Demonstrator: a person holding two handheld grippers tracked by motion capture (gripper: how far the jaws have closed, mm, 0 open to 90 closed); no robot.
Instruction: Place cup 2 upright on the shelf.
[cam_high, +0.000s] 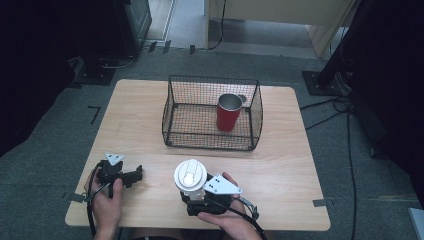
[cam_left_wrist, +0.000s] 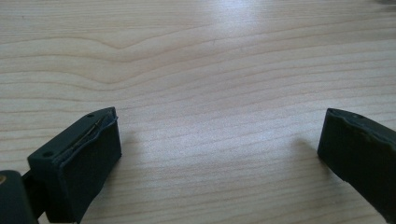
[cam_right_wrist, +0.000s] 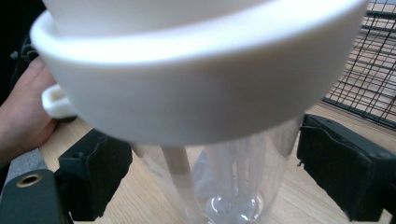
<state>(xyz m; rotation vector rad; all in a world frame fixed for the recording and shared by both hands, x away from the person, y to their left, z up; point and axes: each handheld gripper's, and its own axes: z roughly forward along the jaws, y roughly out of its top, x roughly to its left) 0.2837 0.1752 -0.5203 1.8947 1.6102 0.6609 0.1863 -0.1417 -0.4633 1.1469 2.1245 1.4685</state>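
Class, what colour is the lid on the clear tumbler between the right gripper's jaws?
White: the lid tops the clear tumbler. It shows best in the right gripper view.

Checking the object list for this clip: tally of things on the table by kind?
Drinking vessels: 2, a red cup and a clear tumbler with a white lid
Wire baskets: 1, the black basket that holds the red cup
Total: 3
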